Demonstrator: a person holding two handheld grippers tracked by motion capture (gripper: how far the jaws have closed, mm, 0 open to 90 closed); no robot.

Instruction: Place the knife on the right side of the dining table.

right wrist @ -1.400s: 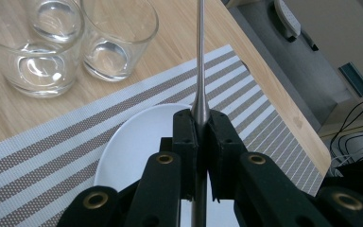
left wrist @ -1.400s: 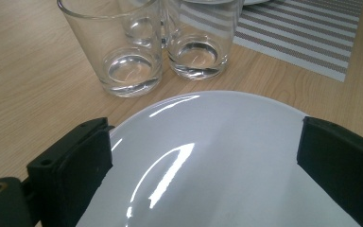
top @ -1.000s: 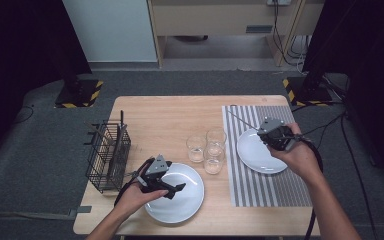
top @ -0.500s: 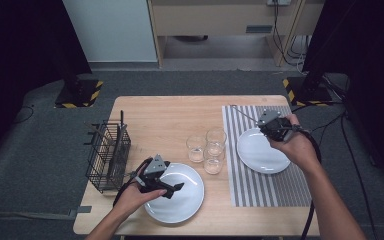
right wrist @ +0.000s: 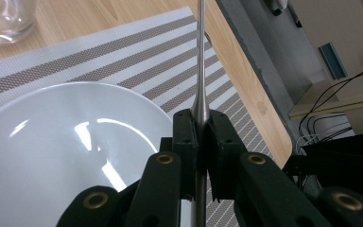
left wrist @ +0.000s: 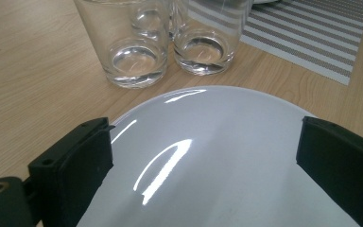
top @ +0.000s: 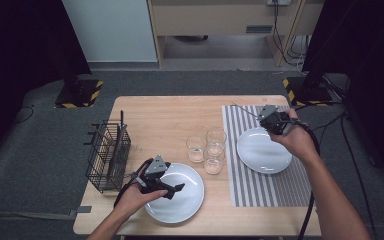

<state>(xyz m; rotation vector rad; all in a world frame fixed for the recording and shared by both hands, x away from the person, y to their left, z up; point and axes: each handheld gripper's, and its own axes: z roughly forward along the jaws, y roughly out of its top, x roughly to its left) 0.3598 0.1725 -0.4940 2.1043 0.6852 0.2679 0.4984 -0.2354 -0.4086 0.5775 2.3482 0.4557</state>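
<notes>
My right gripper (top: 266,116) is shut on a thin metal utensil (right wrist: 201,56). Its slim stem pokes out past the jaws, and which kind of utensil it is I cannot tell. The gripper hovers over the far edge of a white plate (top: 262,150) on the striped placemat (top: 260,187). In the right gripper view the same plate (right wrist: 52,142) lies below the gripper (right wrist: 201,127). My left gripper (top: 176,189) is open above the left part of a second white plate (top: 180,205) at the table's front. In the left gripper view its jaws (left wrist: 203,161) straddle that plate (left wrist: 208,137) with nothing between them.
Three clear glasses (top: 207,147) stand clustered mid-table between the plates, close ahead of the left gripper (left wrist: 137,47). A black wire basket (top: 109,156) stands at the left edge. The table's right edge runs just beyond the placemat (right wrist: 123,52).
The right hand has carried the utensil a little toward the far side of its plate. The left gripper has stayed where it was.
</notes>
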